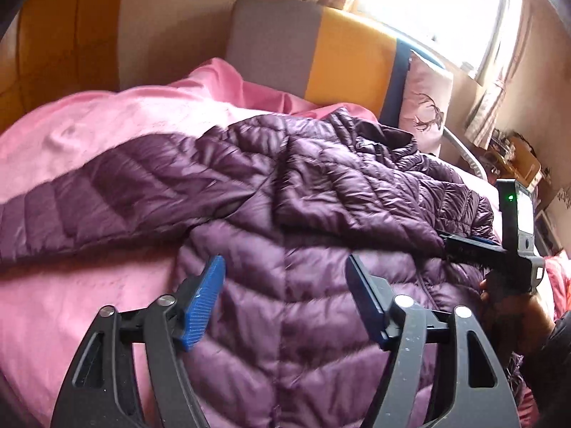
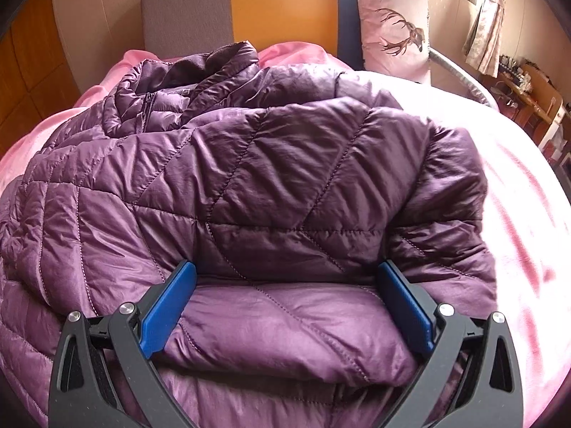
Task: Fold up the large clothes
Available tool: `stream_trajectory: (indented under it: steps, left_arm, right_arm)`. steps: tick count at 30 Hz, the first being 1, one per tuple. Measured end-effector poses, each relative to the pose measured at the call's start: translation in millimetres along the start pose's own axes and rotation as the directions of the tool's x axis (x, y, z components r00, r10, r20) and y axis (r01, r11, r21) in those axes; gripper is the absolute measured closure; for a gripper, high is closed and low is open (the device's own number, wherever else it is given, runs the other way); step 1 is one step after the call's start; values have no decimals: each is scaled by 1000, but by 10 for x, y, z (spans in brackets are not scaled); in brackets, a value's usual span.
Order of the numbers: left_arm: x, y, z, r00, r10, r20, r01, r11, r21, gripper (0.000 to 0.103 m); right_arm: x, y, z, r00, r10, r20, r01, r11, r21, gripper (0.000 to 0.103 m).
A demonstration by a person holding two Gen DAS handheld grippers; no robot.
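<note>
Around the work I am seeing a bed covered by a pink fleece blanket [image 1: 107,121], with a grey, orange and navy padded headboard [image 1: 321,57] behind it. A pale pink pillow printed with a stag [image 2: 392,25] is leaning against that headboard, and patterned pink curtains [image 2: 485,18] are hanging by a bright window on the right. A cluttered wooden shelf [image 1: 517,157] is standing at the far right, too blurred to read. Nothing is lying on top of the garment apart from its own folded sleeve.

I am holding the left gripper [image 1: 285,271] above the lower body of the jacket, its blue-padded fingers [image 1: 203,303] standing well apart with nothing between them and clear of the fabric. The right gripper [image 2: 285,274] is spread to its widest, its fingers [image 2: 167,306] straddling a puffy fold near the hem; the pads are sitting beside the fabric and are not pinching it. From the left wrist view it [image 1: 474,246] is showing at the jacket's right edge, with a hand [image 1: 506,303] behind it.

The dark purple quilted puffer jacket [image 2: 249,164] is lying front up across the blanket, collar toward the headboard, zip closed. One sleeve is lying folded across the chest, and the other is stretching out to the left over the blanket.
</note>
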State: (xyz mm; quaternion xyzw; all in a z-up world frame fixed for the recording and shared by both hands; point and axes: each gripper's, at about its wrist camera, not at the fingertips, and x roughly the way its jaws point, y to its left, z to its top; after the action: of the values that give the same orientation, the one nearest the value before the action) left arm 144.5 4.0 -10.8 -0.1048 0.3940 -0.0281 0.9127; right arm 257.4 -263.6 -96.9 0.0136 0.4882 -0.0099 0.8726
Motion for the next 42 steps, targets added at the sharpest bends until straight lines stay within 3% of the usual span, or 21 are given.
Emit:
stream_trajectory:
  steps: [2,5,9,11,14,18,21,26,27,30,31,33,35,36,38,39,42]
  left_arm:
    - [-74,204,-44,1000,-3,7,4,998,-68,22]
    - [-165,601,-108,1000,-8,14,10,978,-208,18]
    - [-268,1232,-222,1000,-11,12,15,915,-403,18]
    - [-375,1589,-292,999,-18,38,34,867,-496,18]
    - [-570,2140,-396,997,34,65,14,781,-624,18]
    - [-849,2808,-556,990,102,102,13,640,-768,24]
    - [-974,3152,-631,983,143,111,13,556,-831,34]
    - [-1037,3566,-712,976,171,132,43,444,-895,37]
    - [-1028,3632,-720,976,171,137,53,424,-904,41]
    - [-954,3772,-697,978,179,107,27,400,-916,80]
    - [-919,3793,-691,980,170,99,25,392,-919,86]
    - [-893,3764,-623,979,180,100,18,410,-912,88]
    - [-930,3664,-513,974,194,115,12,467,-884,89]
    - [-934,3603,-422,973,193,126,12,504,-864,89]
    - [-1013,3332,-231,968,188,167,16,614,-789,89]
    - [-1038,3209,-157,966,184,180,17,653,-757,89]
    - [-1047,2656,132,966,119,231,47,795,-605,89]
  right_arm:
    - [-130,24,-2,1000,-16,15,16,1000,16,2]
    - [-389,100,-103,997,57,55,-59,998,37,2]
    - [-668,355,-373,987,148,63,-146,989,-26,2]
    - [-735,459,-504,982,179,56,-176,983,-48,2]
    - [-784,608,-684,980,193,56,-188,978,-91,2]
    - [-735,767,-829,983,170,64,-161,978,-129,2]
    - [-683,740,-843,981,184,61,-176,977,-117,2]
    - [-652,716,-894,977,204,66,-197,975,-100,2]
    - [-643,716,-898,977,204,67,-197,975,-101,2]
    - [-632,719,-918,976,206,71,-198,975,-100,2]
    - [-627,715,-919,975,208,71,-201,975,-99,2]
    - [-624,706,-916,974,214,69,-207,974,-95,2]
    - [-619,705,-913,974,215,67,-209,973,-94,2]
    - [-614,705,-910,974,215,66,-209,973,-93,2]
    - [-608,706,-906,975,214,63,-208,974,-94,2]
    - [-605,708,-905,975,213,63,-206,974,-94,2]
    - [-605,710,-904,975,212,62,-206,974,-94,2]
